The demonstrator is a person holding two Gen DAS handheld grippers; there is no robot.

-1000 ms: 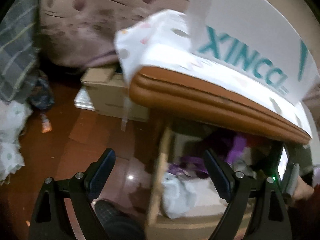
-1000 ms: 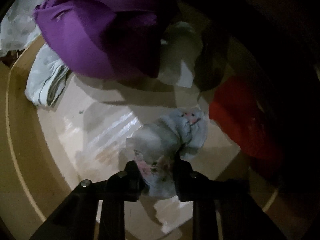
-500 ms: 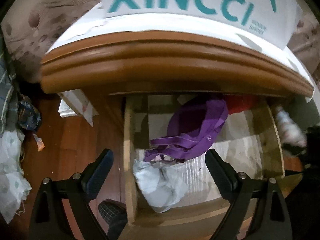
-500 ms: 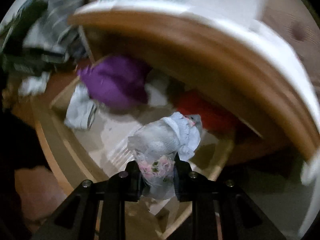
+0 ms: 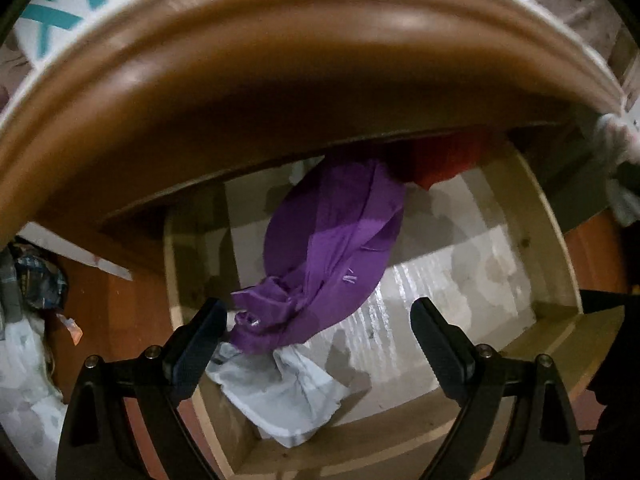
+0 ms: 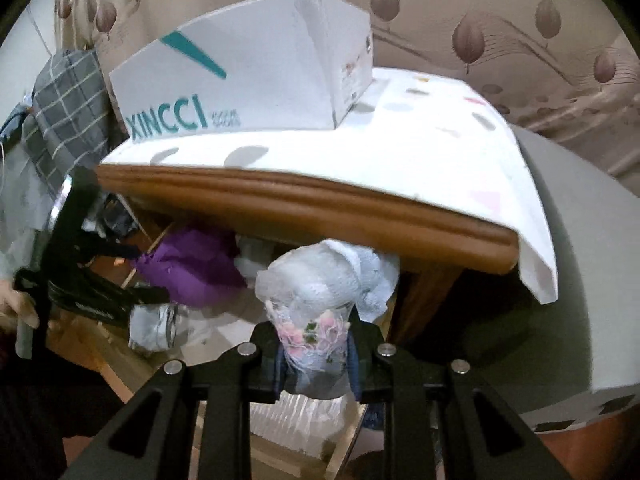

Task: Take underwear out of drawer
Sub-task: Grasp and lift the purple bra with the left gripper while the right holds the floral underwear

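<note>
The wooden drawer (image 5: 558, 264) stands pulled out below the brown tabletop edge (image 5: 280, 92). In it lie purple underwear (image 5: 332, 256), a pale white-grey garment (image 5: 280, 392) at the front left corner and a red garment (image 5: 444, 160) at the back. My left gripper (image 5: 318, 340) hangs open above the drawer, its fingers on either side of the purple piece's lower end, not touching it. My right gripper (image 6: 314, 356) is shut on pale blue floral lace underwear (image 6: 320, 280), held up in front of the table edge (image 6: 304, 204), above the drawer. The purple underwear (image 6: 192, 260) shows behind it.
A white XINCCI box (image 6: 248, 80) sits on the spotted tablecloth (image 6: 420, 144). A checked grey cloth (image 6: 64, 108) hangs at the left. Bags and white cloth (image 5: 24, 360) lie on the red-brown floor left of the drawer. A grey rounded object (image 6: 560, 280) stands right of the table.
My right gripper lifted the floral underwear up out of the drawer to table-edge height. My left gripper swung over the drawer and came down toward the purple underwear.
</note>
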